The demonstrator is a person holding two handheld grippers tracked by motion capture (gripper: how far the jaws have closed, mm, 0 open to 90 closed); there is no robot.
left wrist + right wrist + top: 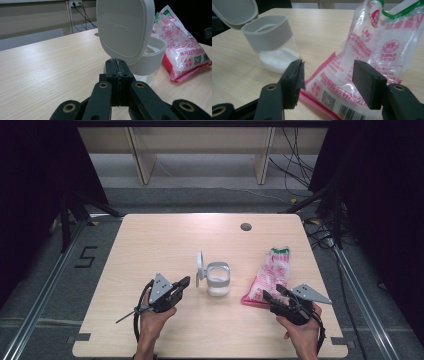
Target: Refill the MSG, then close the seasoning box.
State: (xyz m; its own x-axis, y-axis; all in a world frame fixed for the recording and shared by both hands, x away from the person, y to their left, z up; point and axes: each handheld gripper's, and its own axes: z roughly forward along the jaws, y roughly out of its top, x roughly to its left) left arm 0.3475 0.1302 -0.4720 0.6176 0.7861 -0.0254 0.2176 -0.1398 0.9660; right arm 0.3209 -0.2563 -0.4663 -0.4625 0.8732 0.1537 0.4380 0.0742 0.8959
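A clear jar (218, 279) with a grey rim and white powder in its base stands mid-table, its hinged lid (200, 265) flipped up on the left. A pink and white plastic bag (270, 275) lies to its right. My left gripper (185, 281) is shut with nothing in it, its tips just short of the lid (123, 27) and the jar (152, 58). My right gripper (270, 294) stands open at the bag's near end. In the right gripper view the bag (362, 57) lies between and beyond the jaws, with the jar (272, 45) to the left.
The wooden table (165, 240) has a round grey cable grommet (245, 226) near its far edge. Bare tabletop lies to the left of the jar and along the near edge. Dark stands and cables line the floor at both sides.
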